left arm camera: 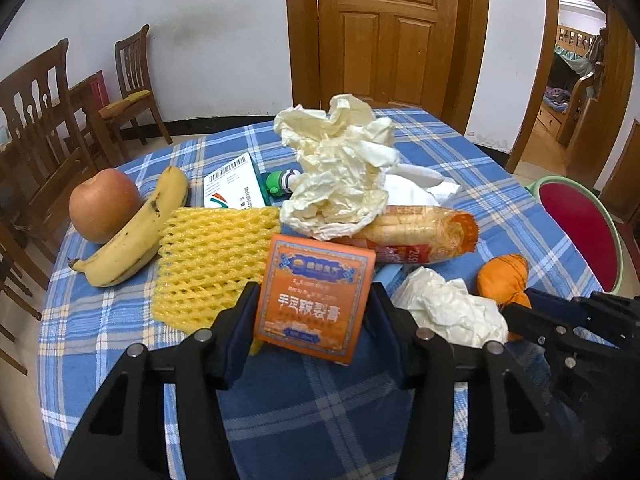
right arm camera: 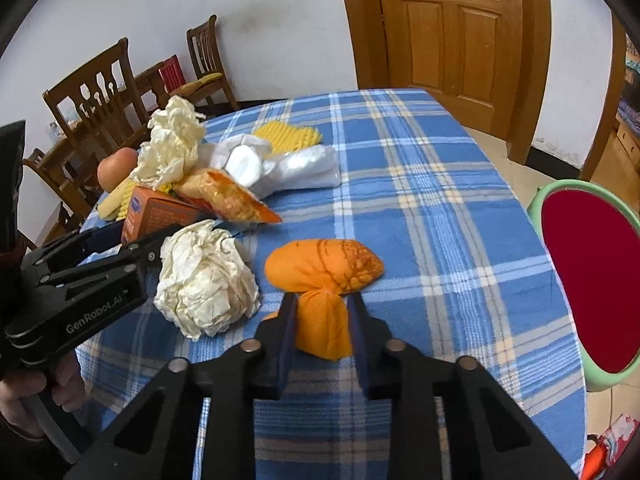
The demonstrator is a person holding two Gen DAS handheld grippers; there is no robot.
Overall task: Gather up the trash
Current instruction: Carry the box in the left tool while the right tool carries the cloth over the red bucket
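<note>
My left gripper (left arm camera: 314,304) is shut on an orange carton (left arm camera: 316,300) with Chinese print and holds it upright above the checked tablecloth (left arm camera: 312,408). The carton also shows in the right wrist view (right arm camera: 154,212). My right gripper (right arm camera: 322,304) is shut on the tail of an orange knotted cloth bundle (right arm camera: 324,276) that lies on the table. The bundle also shows in the left wrist view (left arm camera: 504,280). A crumpled white paper ball (right arm camera: 206,280) lies between the two grippers. A larger cream paper wad (left arm camera: 340,168) rests on a snack wrapper (left arm camera: 424,232).
A yellow foam fruit net (left arm camera: 212,264), a banana (left arm camera: 140,228), an apple (left arm camera: 104,204), a white card box (left arm camera: 236,184) and a small green-capped bottle (left arm camera: 280,182) lie at the left. A red and green stool (right arm camera: 592,280) stands right of the table. Wooden chairs (right arm camera: 100,96) stand behind.
</note>
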